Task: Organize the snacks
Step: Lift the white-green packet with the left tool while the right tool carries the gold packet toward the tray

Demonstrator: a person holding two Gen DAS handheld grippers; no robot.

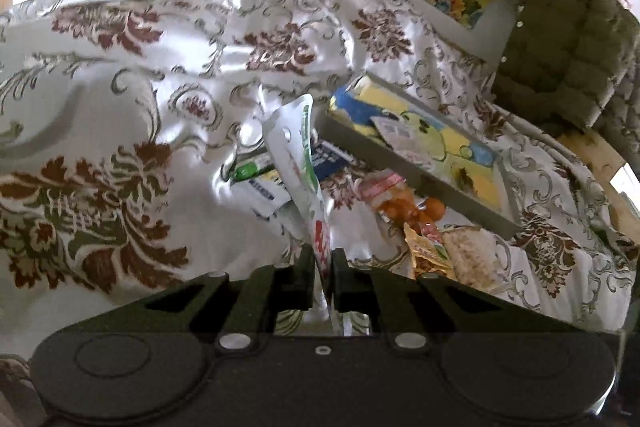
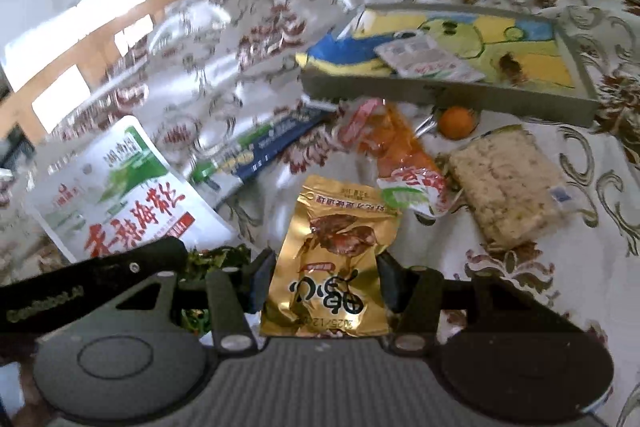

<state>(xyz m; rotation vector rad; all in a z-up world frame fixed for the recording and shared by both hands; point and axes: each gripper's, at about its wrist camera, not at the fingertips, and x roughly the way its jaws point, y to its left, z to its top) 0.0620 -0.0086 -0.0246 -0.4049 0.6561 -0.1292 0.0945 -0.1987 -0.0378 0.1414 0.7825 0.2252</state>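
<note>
The left gripper [image 1: 322, 267] is clamped on the edge of a white-and-green snack packet [image 1: 298, 163], held upright above the floral tablecloth [image 1: 100, 99]. The right gripper [image 2: 322, 277] is closed across a gold foil pouch [image 2: 332, 259]. Collection is judged under way; next, both packets need carrying to the painted tray [image 2: 440, 93] beyond, where one sachet [image 2: 424, 61] already lies.

Cloth [image 1: 120, 67] white satin, maroon and olive floral scrolls; tray [image 2: 440, 91] grey rim, yellow-blue-green cartoon inside; gold pouch [image 2: 336, 251] black lettering; white-green packet [image 2: 120, 195] red characters; puffed jacket [image 1: 560, 51] olive; round fruit [image 2: 456, 122] orange; rice cake block [image 2: 504, 187] beige.
</note>
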